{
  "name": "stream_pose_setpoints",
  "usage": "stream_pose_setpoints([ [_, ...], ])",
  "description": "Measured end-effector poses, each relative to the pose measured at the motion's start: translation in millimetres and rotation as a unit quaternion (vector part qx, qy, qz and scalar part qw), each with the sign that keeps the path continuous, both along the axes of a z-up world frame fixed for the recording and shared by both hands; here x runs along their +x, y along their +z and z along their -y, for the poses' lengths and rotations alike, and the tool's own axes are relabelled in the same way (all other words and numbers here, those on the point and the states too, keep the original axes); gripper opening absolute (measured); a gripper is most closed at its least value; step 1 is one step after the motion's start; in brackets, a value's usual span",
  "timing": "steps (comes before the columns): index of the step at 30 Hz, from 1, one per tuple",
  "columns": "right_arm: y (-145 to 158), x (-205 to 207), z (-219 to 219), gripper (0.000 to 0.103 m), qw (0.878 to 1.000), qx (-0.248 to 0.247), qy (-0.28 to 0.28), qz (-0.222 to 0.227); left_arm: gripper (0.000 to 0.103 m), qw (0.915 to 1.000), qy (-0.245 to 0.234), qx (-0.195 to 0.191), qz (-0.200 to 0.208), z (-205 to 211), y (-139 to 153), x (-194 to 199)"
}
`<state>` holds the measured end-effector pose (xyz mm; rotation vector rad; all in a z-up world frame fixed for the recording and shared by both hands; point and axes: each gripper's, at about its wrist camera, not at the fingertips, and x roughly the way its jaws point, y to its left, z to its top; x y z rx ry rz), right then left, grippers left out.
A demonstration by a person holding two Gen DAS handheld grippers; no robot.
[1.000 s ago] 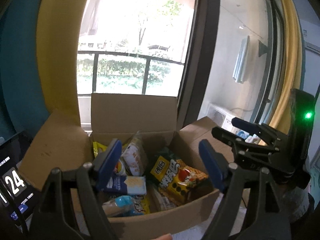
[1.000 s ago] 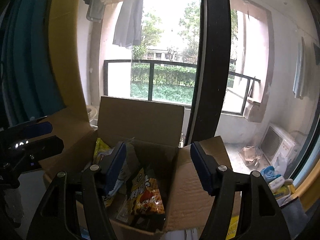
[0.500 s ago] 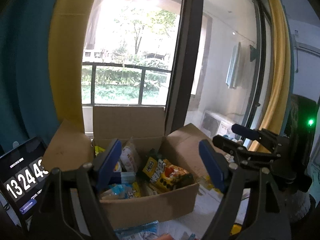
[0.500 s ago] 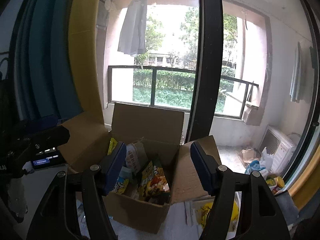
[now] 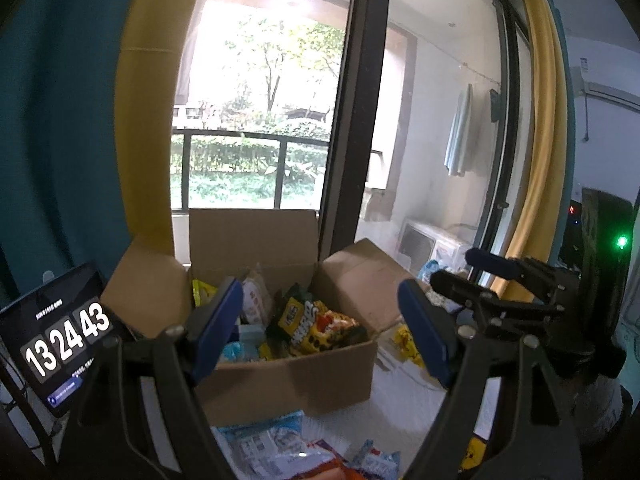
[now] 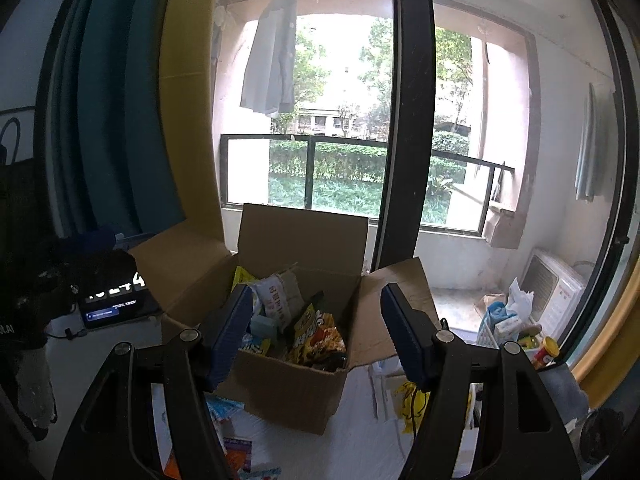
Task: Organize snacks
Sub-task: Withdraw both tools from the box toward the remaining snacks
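While both tools stand wide open with nothing between their blue pads, the left tool (image 5: 320,324) and the right tool (image 6: 316,330) each point at the open cardboard box (image 5: 288,376) ahead of them on the white surface (image 5: 384,420). A yellow chip bag (image 5: 316,326) and a white snack packet (image 6: 278,296) sit inside the box, beyond the fingertips. More snack packets (image 5: 276,440) lie loose on the surface just below the left tool, nearer than the box. A tablet clock (image 5: 60,340) stands to that tool's left
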<state>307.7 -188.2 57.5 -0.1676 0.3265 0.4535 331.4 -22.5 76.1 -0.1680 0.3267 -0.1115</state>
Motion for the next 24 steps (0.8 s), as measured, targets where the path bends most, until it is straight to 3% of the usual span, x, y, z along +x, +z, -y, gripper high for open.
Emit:
stream_pose_setpoints([
  [11, -15.7, -19.5, 4.3, 0.07, 1.0, 0.005, 0.012, -0.021, 0.081, 0.9996, 0.004, 0.007, -0.026, 6.4, -15.4, -20.9],
  [24, -59.8, -26.7, 9.5, 0.07, 0.997, -0.007, 0.03, -0.067, 0.081, 0.997, 0.014, -0.001, -0.076, 12.2, -56.3, -26.0],
])
